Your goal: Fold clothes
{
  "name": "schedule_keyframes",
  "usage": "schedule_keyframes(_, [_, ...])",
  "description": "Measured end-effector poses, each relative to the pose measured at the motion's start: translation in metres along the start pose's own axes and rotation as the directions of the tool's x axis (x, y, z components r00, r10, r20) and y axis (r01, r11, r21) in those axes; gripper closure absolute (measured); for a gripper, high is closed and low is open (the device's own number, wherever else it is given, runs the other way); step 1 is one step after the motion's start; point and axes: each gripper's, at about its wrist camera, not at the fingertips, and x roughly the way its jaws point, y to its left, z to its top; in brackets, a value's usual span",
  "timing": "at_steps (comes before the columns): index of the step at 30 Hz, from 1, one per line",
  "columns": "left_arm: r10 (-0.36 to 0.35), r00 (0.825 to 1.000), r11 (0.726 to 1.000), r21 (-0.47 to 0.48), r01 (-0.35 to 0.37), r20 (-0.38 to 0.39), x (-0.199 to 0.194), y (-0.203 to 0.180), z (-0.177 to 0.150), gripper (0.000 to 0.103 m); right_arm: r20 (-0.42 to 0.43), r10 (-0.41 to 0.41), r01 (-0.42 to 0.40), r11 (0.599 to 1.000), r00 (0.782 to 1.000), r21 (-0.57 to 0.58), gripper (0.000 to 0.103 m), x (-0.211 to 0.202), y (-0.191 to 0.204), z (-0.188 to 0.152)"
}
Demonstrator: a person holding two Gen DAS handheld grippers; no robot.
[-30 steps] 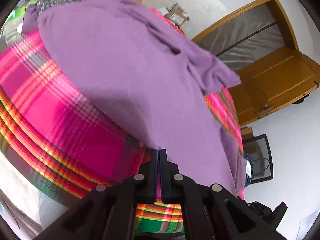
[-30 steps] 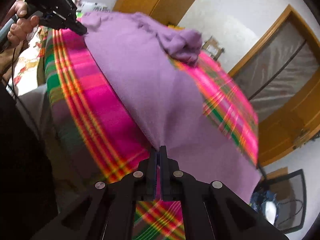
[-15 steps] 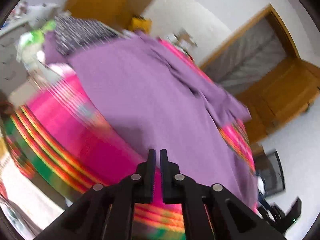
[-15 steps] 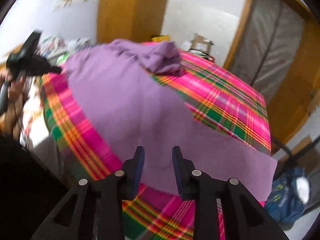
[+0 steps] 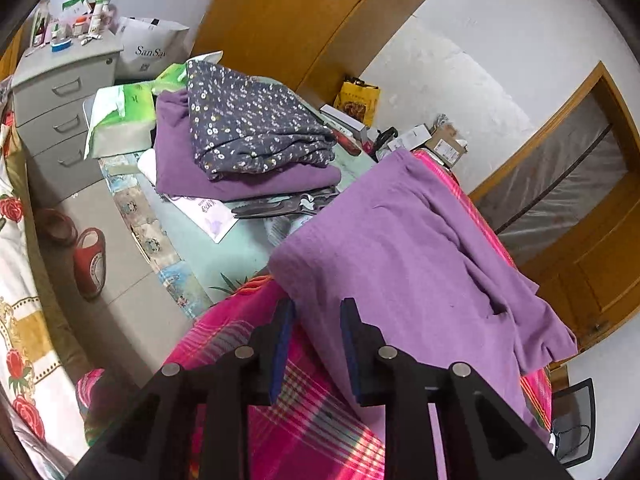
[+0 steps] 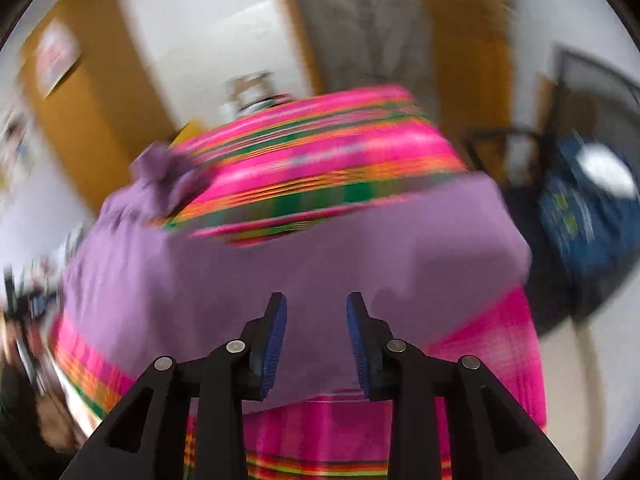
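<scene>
Both tools (image 5: 316,308) (image 6: 316,304) opening, nothing gripped

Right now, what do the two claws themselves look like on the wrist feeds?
Both look alike. The left claw and right claw each have two matte black angular fingers with triangular cut-outs, round silver pins at the joints, and ribbed blue pads on the inner faces. No cables, markings or sleeves show.

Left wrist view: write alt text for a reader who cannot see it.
A purple garment lies spread on a pink plaid cloth, the left gripper opening empty at its near edge. Behind, a floral garment tops a folded stack.
</scene>
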Motion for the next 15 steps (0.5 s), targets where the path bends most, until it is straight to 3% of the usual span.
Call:
schedule_keyframes(6, [-0.018,1.0,1.0,0.018,0.018,0.019,0.007,0.0,0.004,0.077,0.046,-0.059,0.046,0.969,0.997,0.242,0.057,-0.011,-0.053,0.003])
schedule_keyframes(8, [-0.007,1.0,1.0,0.018,0.007,0.018,0.009,0.001,0.003,0.096,0.063,-0.073,0.05,0.95,0.995,0.308,0.057,-0.014,-0.07,0.003])
schedule_keyframes(9, [-0.013,1.0,1.0,0.007,0.013,0.019,0.009,0.003,0.003,0.098,0.07,-0.077,0.05,0.94,0.995,0.337,0.056,-0.015,-0.077,0.003])
schedule_keyframes(15, [0.002,0.998,1.0,-0.015,-0.002,0.059,-0.007,0.012,0.0,0.1,0.077,-0.072,0.03,0.895,0.994,0.444,0.056,-0.01,-0.109,0.007])
